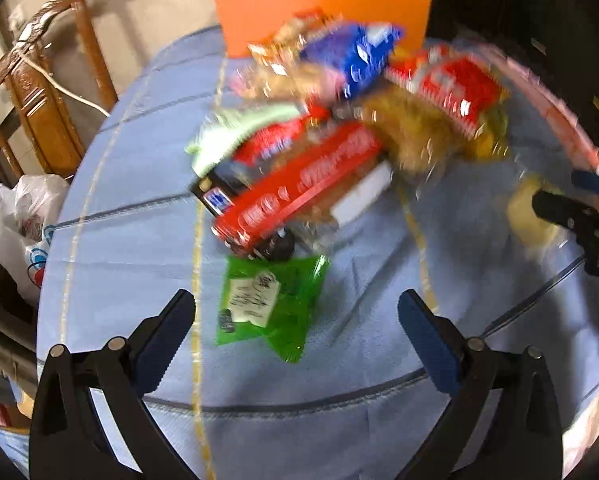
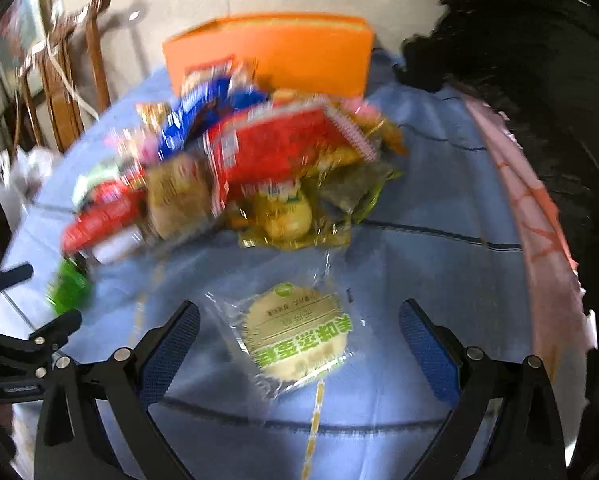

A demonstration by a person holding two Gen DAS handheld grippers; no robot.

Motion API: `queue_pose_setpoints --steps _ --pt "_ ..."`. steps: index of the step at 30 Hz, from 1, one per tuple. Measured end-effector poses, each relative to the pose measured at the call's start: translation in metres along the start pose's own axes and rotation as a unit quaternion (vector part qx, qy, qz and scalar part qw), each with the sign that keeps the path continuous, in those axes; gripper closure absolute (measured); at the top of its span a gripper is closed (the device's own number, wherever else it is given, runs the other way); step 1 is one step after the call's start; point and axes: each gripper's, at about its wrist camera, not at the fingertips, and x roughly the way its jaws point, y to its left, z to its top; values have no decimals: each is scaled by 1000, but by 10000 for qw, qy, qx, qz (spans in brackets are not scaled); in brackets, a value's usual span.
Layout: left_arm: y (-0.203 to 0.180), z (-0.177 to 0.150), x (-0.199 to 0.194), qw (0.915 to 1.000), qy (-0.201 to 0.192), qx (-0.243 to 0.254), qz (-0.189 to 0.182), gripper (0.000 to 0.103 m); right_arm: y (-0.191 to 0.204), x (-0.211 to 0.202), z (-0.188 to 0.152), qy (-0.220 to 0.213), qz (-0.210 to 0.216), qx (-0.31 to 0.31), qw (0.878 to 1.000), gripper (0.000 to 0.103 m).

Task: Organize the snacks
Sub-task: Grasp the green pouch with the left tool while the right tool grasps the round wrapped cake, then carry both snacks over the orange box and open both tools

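Beige wall (image 1: 171, 12) bg, carved wood chair (image 1: 39, 92) left.

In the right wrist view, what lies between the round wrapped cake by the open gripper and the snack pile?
Only bare blue tablecloth separates the round cake from the snack pile; the right gripper is open around the cake. The right wrist view shows this.

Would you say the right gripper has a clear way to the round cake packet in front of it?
Probably yes. The right gripper is open, and the cake packet lies flat on the blue cloth between its fingers, apart from the snack pile. Nothing sits on it or blocks it.
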Motion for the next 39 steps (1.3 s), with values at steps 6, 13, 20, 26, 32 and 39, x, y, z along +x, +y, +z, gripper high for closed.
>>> queue_pose_setpoints --steps 6,13,20,26,32,39 --pt "10 -1 6 9986 -278 -217 398 4 -4 12 -2 -5 251 204 9995 3" --pt "32 1 27 9994 -92 -121 -309 9 -11 20 0 0 464 362 9983 4" --pt "21 -11 14 9974 -328 97 -641 60 -11 10 -2 33 640 748 9951 45" --pt "23 -10 14 9957 -118 -1 -918 64 -15 3 -13 240 695 881 9934 46" --pt "15 3 -17 9953 -261 177 -913 64 -26 -30 -18 65 713 1041 9920 46" --pt "13 52 -80 9926 -857 -367 -777 64 -43 -89 23 -803 808 1164 9867 46"
